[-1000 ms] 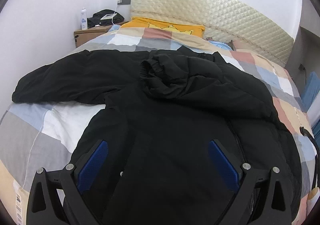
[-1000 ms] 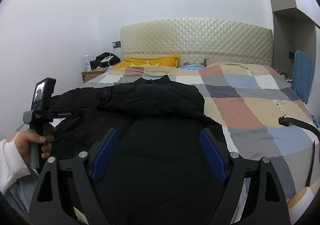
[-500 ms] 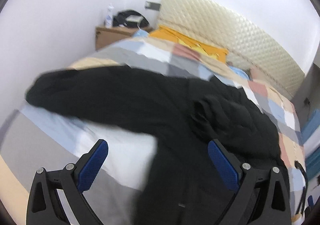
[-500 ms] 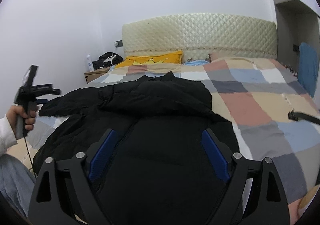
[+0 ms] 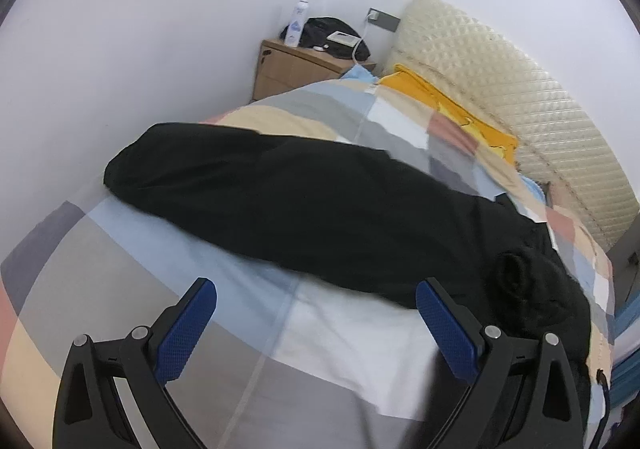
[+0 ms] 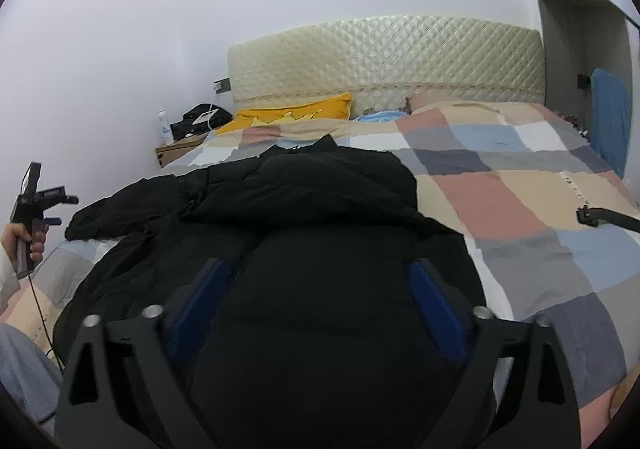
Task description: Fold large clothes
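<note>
A large black padded jacket (image 6: 304, 233) lies spread on a checked bed cover (image 6: 520, 209). Its left sleeve (image 5: 288, 205) stretches out flat towards the bed's left side. My left gripper (image 5: 316, 313) stands open above the bare cover just in front of that sleeve, with nothing between its blue pads (image 5: 184, 333). In the right wrist view a hand holds the left gripper (image 6: 32, 217) off the bed's left edge. Low over the jacket's body my right gripper (image 6: 320, 289) has its jaws opening wide, and the pads (image 6: 436, 313) do not press on the fabric.
A quilted cream headboard (image 6: 384, 53) and a yellow pillow (image 6: 296, 115) are at the far end. A wooden nightstand (image 5: 296, 69) with a bottle and a black bag stands by the left wall. A black strap (image 6: 608, 217) lies on the cover at right.
The left gripper has swung left from over the jacket's body to the outstretched sleeve and rolled. The right gripper's jaws have spread wider and it sank slightly over the jacket.
</note>
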Motion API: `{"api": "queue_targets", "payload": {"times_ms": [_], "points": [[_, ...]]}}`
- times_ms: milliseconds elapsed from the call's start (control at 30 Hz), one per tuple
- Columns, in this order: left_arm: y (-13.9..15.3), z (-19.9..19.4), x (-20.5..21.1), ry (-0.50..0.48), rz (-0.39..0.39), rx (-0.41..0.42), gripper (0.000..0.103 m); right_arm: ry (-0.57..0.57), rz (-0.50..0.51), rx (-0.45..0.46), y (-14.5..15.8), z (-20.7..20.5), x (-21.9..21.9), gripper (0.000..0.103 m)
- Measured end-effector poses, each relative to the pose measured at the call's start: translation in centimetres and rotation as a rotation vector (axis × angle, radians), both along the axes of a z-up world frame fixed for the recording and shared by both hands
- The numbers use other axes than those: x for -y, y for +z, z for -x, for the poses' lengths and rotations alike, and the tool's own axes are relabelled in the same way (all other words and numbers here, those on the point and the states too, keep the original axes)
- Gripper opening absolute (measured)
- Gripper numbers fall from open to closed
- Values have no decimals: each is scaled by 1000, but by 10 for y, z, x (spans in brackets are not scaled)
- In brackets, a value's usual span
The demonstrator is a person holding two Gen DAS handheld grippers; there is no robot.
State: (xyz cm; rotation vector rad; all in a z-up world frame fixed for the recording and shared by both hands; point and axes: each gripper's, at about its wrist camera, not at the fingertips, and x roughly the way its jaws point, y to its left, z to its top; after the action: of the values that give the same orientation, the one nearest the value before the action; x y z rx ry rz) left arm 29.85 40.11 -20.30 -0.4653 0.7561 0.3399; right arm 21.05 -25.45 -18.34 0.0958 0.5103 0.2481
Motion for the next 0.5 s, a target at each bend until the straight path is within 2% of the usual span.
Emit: {"api": "queue_targets", "payload": {"times_ms": [100, 200, 400, 500], "points": [[-19, 3, -17, -4, 12, -2, 102, -20, 31, 16, 2, 1, -8, 103], [-39, 3, -42, 3, 76, 1, 102, -23, 57, 8, 1, -2, -17, 103], [-73, -2, -99, 55, 244, 61, 101, -38, 93, -10, 2, -15, -34, 103], [-92, -11, -127, 81, 357, 97, 101, -59, 52, -54, -3, -21, -44, 103]]}}
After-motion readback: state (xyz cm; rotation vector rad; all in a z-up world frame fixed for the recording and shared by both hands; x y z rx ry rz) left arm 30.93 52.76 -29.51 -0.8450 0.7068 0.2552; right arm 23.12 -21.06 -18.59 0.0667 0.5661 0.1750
